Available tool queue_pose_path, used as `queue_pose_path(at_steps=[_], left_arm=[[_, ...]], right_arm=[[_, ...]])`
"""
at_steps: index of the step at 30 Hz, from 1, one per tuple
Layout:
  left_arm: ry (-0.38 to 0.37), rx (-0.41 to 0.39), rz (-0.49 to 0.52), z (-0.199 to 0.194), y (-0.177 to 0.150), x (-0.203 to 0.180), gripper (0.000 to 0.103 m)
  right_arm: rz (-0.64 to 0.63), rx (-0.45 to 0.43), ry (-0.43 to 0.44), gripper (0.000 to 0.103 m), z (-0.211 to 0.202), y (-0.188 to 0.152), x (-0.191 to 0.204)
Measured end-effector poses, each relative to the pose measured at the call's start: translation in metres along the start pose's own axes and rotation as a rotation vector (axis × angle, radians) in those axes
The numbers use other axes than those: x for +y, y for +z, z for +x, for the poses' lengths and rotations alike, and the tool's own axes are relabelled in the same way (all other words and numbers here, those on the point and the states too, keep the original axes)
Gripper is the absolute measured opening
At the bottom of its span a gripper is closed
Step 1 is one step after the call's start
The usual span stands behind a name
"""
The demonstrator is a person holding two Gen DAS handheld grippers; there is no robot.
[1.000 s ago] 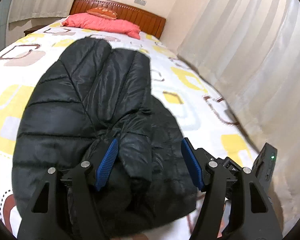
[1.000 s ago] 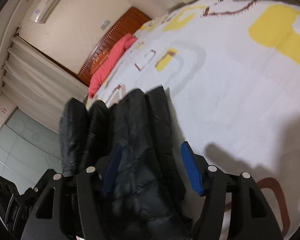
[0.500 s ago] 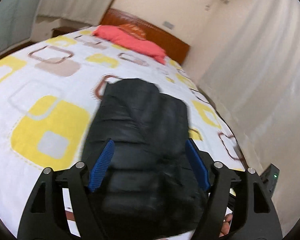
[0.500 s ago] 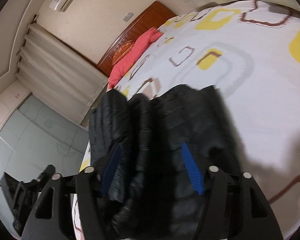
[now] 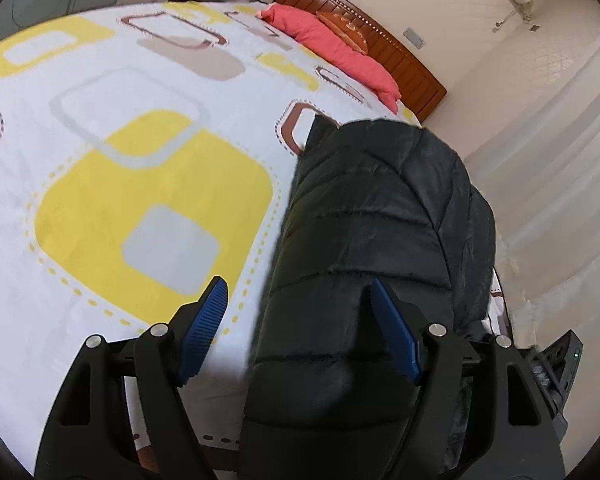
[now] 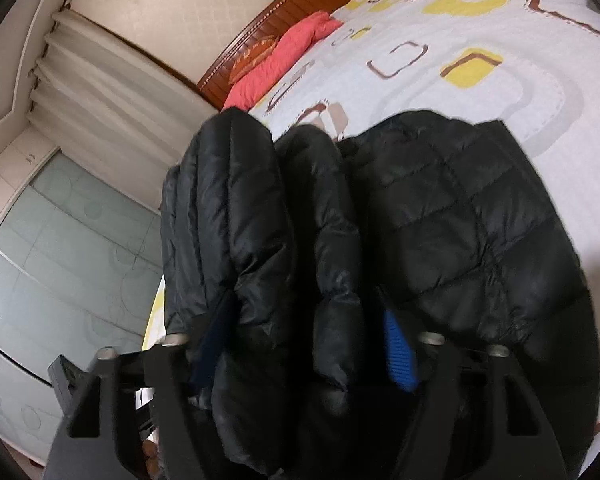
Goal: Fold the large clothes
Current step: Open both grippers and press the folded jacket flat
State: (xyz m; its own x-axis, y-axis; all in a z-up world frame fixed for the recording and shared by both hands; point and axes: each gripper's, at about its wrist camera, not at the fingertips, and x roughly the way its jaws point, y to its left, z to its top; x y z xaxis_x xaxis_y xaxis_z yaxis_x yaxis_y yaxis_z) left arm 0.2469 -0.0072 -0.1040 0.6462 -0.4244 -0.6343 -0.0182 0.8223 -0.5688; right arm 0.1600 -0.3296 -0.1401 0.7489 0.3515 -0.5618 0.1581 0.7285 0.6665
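A black quilted puffer jacket (image 5: 376, 248) lies folded on the bed with the white, yellow and brown patterned sheet (image 5: 112, 152). My left gripper (image 5: 300, 332) is open, its blue pads wide apart; the jacket's near edge runs between the jaws and under the right pad. In the right wrist view the jacket (image 6: 460, 216) bulges in several puffy folds. My right gripper (image 6: 304, 344) is open with thick folds of the jacket between its pads; the left pad is mostly hidden by fabric.
A red pillow (image 5: 332, 40) lies against the wooden headboard (image 5: 384, 52) at the far end. Cream curtains (image 5: 560, 168) hang along the bed's right side. A glass wardrobe door (image 6: 52, 264) stands past the bed's edge. The other gripper's body (image 5: 556, 368) shows at lower right.
The left view has swung left, so the jacket now sits to the right and more bare sheet shows. The right gripper has come closer to the jacket, whose folds now fill its jaws.
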Motion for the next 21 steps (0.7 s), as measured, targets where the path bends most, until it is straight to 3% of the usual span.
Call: queue_pose_path(at_steps=[1, 4, 12, 17, 21], left_arm=[[-0.006, 0.0, -0.001, 0.002, 0.0, 0.0, 0.074], [-0.033, 0.006, 0.006, 0.001, -0.001, -0.007, 0.074], [-0.092, 0.031, 0.068, 0.005, -0.014, -0.037, 0.074], [-0.082, 0.08, 0.089, 0.025, -0.029, -0.05, 0.075], [-0.031, 0.109, 0.122, 0.04, -0.038, -0.059, 0.076]], right_arm=[[-0.005, -0.004, -0.001, 0.028, -0.002, 0.0, -0.001], [0.007, -0.042, 0.005, 0.02, -0.014, 0.001, -0.005], [0.06, -0.143, -0.037, 0.017, -0.066, 0.007, -0.048], [0.118, -0.143, -0.059, 0.017, -0.073, 0.004, -0.084], [0.163, -0.128, -0.034, 0.018, -0.064, 0.0, -0.107]])
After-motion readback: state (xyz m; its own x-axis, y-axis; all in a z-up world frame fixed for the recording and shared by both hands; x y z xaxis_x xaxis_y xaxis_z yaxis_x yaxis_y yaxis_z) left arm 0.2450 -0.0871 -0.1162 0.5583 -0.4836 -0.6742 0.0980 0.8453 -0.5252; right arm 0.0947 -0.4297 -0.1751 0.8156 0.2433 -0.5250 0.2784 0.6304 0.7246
